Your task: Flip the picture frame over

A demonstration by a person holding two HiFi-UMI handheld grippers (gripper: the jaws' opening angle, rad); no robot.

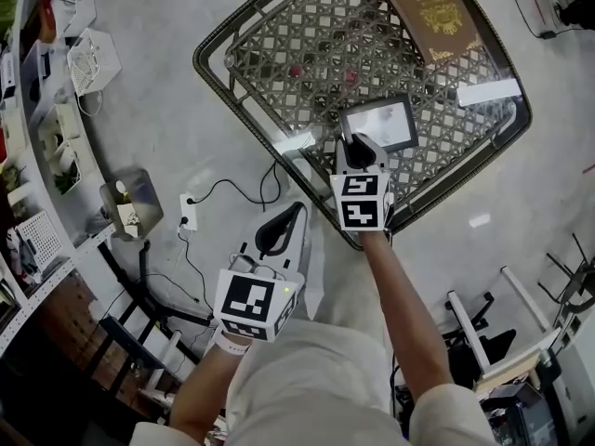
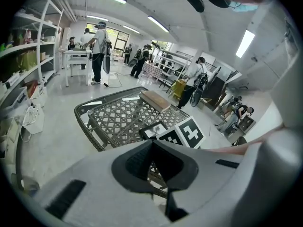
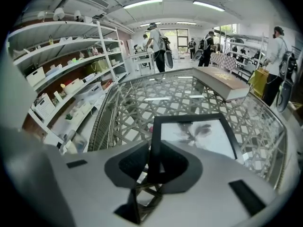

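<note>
**Right fingers on the frame's corner**

My right gripper [image 3: 153,151] has its fingers clamped on the near left corner of the picture frame [image 3: 196,137], picture side up, by the worktop's [image 1: 212,74] near corner. My left gripper [image 2: 152,148] hangs off the near edge, fingers together on nothing. The book [image 1: 429,7] at the far edge bears a gold crest I cannot read. Bare glass lies between.

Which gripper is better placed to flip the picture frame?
Right. The right gripper is shut on the picture frame at its near edge; the left gripper is shut and empty, off the side of the table.
</note>
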